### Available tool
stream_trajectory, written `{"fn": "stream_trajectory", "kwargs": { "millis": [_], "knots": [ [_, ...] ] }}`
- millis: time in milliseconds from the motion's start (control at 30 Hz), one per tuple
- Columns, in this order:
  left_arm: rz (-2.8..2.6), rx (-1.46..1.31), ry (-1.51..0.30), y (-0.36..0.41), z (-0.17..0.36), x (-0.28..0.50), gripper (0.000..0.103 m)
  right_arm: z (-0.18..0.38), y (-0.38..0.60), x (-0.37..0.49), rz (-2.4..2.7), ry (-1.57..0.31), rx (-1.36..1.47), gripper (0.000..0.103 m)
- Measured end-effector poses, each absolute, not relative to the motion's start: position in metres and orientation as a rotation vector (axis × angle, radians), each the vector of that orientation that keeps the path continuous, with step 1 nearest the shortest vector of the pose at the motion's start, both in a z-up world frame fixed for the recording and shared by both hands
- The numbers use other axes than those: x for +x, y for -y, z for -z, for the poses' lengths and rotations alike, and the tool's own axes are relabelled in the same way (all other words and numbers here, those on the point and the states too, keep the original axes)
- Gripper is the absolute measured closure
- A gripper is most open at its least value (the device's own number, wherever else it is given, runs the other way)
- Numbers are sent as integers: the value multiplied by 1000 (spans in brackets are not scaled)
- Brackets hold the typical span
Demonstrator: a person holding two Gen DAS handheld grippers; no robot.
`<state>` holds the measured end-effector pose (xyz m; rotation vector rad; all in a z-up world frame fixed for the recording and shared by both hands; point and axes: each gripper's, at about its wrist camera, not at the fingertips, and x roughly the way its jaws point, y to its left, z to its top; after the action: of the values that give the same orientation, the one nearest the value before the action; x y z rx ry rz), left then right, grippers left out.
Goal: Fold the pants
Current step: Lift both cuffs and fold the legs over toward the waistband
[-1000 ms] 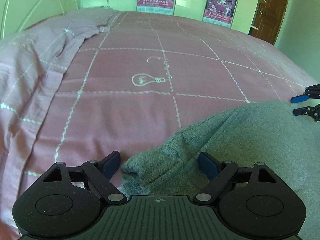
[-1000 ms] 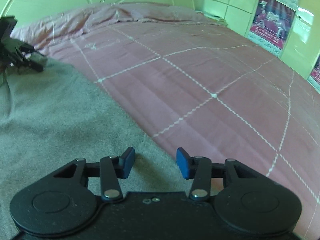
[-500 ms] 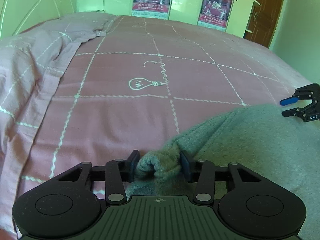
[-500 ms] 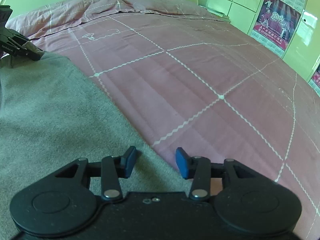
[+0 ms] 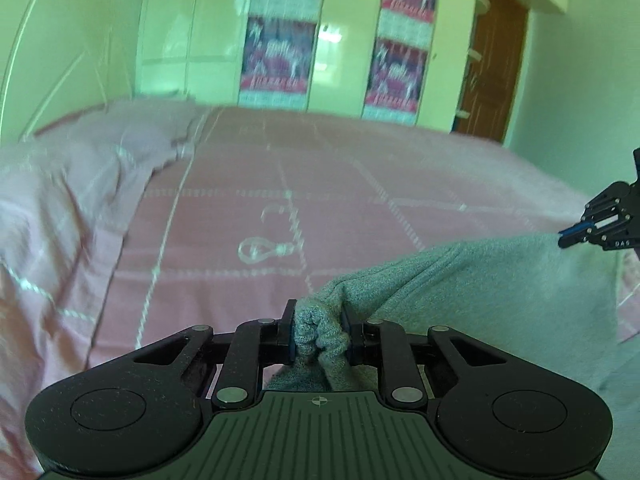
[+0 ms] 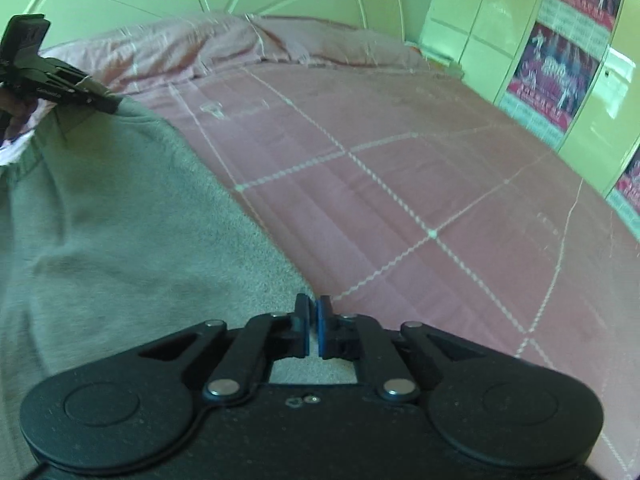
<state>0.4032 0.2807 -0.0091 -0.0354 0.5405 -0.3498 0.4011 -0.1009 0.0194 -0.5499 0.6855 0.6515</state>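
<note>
Early stage, by my read: both corners had just been gripped and one end of the pants [image 5: 492,292] was raised, but no fold was laid yet. The whole carry-over, the lay-down and any second fold were left to do.

Left gripper [image 5: 319,334] was clamped on a bunched wad of grey cloth, pads pressing both sides. Right gripper [image 6: 312,330] had its jaws nearly together; in the left view it [image 5: 566,238] was pinching the far corner of the same edge, so it held the pants too, a thin layer only.

Pants were grey, fleecy and soft-looking, with a thick hem or waistband bunched at the left grip. The cloth sagged between the two grips. The rest lay flat on the bed [image 6: 400,200], along its near edge, at the left in the right view. A pink checked sheet covered the bed, bare beyond the pants. The left view was motion-blurred.
</note>
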Motion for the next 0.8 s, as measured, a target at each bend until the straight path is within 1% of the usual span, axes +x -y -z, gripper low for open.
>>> {"fn": "stream_trajectory", "kwargs": {
  "millis": [233, 300, 367, 400, 433, 467, 500, 533, 567, 700, 800],
  "knots": [
    [406, 54, -366, -271, -38, 318, 82, -68, 105, 294, -647, -577, -613, 103],
    [418, 117, -350, -264, -41, 292, 82, -72, 101, 255, -641, -556, -663, 103],
    [421, 166, -363, -256, -41, 266, 79, -68, 96, 219, -635, -550, -705, 103],
    [413, 141, -378, -256, -39, 254, 70, -62, 93, 201, -620, -545, -716, 103],
    [401, 121, -399, -258, -34, 245, 57, -55, 92, 186, -607, -556, -719, 103],
    [370, 93, -428, -259, -28, 229, 48, -46, 90, 173, -590, -574, -723, 97],
    [338, 70, -459, -259, -21, 218, 34, -38, 91, 161, -564, -578, -717, 89],
    [324, 44, -470, -260, -15, 203, 30, -33, 93, 148, -541, -570, -685, 89],
    [313, 11, -471, -261, -9, 192, 29, -29, 96, 140, -523, -576, -638, 89],
    [198, -164, -486, -262, 4, 156, 28, -22, 105, 120, -447, -583, -490, 89],
    [102, -236, -539, -254, 15, 150, 28, -22, 112, 113, -411, -566, -405, 89]
  ]
}}
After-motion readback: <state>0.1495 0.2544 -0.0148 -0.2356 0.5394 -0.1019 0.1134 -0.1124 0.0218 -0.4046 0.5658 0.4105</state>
